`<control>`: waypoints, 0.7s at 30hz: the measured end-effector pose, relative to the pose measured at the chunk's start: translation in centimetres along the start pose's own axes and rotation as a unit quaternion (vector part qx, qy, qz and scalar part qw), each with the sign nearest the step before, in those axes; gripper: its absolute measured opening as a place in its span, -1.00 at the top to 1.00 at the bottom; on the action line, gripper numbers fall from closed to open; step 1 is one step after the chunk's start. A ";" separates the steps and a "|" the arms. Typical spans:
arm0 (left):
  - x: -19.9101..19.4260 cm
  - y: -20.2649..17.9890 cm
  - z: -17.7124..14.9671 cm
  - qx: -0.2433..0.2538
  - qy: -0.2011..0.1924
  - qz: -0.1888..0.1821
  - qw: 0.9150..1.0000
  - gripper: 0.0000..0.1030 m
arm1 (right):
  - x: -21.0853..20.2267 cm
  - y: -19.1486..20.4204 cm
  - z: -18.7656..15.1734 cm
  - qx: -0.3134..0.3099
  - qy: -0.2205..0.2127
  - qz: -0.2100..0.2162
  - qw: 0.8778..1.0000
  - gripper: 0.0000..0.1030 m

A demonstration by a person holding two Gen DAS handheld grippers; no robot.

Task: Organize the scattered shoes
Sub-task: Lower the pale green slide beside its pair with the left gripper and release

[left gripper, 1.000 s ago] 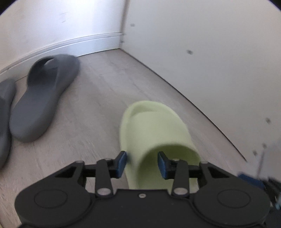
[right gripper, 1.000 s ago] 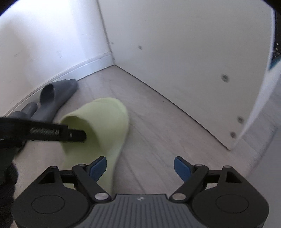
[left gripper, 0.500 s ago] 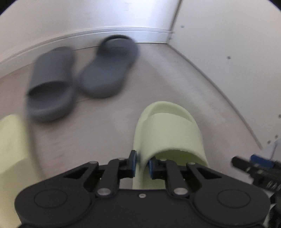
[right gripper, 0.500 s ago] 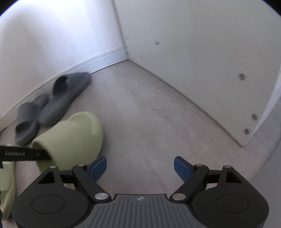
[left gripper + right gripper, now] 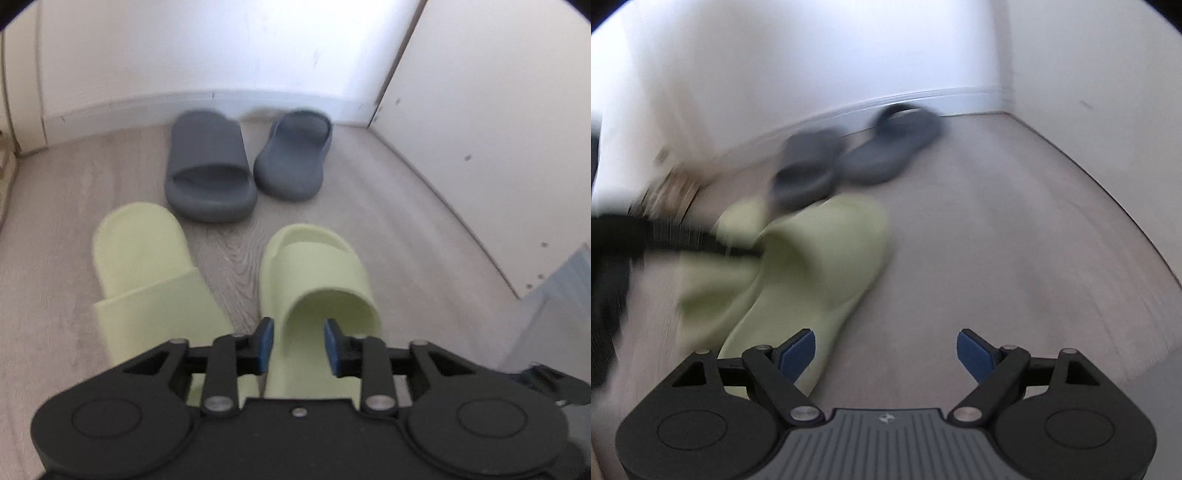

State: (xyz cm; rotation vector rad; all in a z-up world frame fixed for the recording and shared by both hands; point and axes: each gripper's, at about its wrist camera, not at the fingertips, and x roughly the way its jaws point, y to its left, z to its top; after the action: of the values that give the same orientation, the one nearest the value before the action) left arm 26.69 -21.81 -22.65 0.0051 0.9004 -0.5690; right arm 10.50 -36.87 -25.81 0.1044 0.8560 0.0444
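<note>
Left wrist view: my left gripper (image 5: pixel 297 347) has jaws opening around the right green slide (image 5: pixel 317 280), pads off it | slide's in front of the grey slides (image 5: pixel 210 170), beside its twin (image 5: pixel 147 266) | right gripper (image 5: pixel 886 354) spread wide, nothing in it

We log colours only, 2 views. Two pale lime-green slides, plain, no pattern: left one (image 5: pixel 144 258), right one (image 5: pixel 317 273). Two dark slate-grey slides, plain: left (image 5: pixel 207 166), right (image 5: pixel 295 158). Floor (image 5: pixel 406 229): light grey-beige w/ wood grain. Wall (image 5: pixel 184 48) white; skirting (image 5: pixel 129 107) white. Cabinet panel (image 5: pixel 498 92) off-white w/ small dark dots. Left gripper (image 5: pixel 298 345): black body, blue pads. Right gripper (image 5: pixel 886 350): black arms, blue pads, grey ribbed body. We note right view too blurred for finer detail.
</note>
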 end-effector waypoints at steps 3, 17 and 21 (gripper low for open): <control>-3.0 0.7 -1.5 0.006 -0.011 0.014 1.000 0.30 | -0.2 3.5 -1.0 -0.112 0.010 -0.015 0.994 -0.39; -3.6 4.9 -2.8 -0.077 0.010 0.035 0.996 0.28 | 2.6 7.1 0.1 -0.197 0.027 0.086 0.976 -0.02; -3.1 3.6 -1.6 -0.051 -0.008 0.043 0.998 0.27 | 1.8 6.6 1.4 -0.269 -0.018 0.117 0.956 -0.27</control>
State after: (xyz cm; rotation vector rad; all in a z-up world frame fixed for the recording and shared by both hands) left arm 25.72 -16.96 -22.17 -0.0529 0.9085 -0.4427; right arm 12.80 -30.24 -25.55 -0.3064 0.7658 0.4935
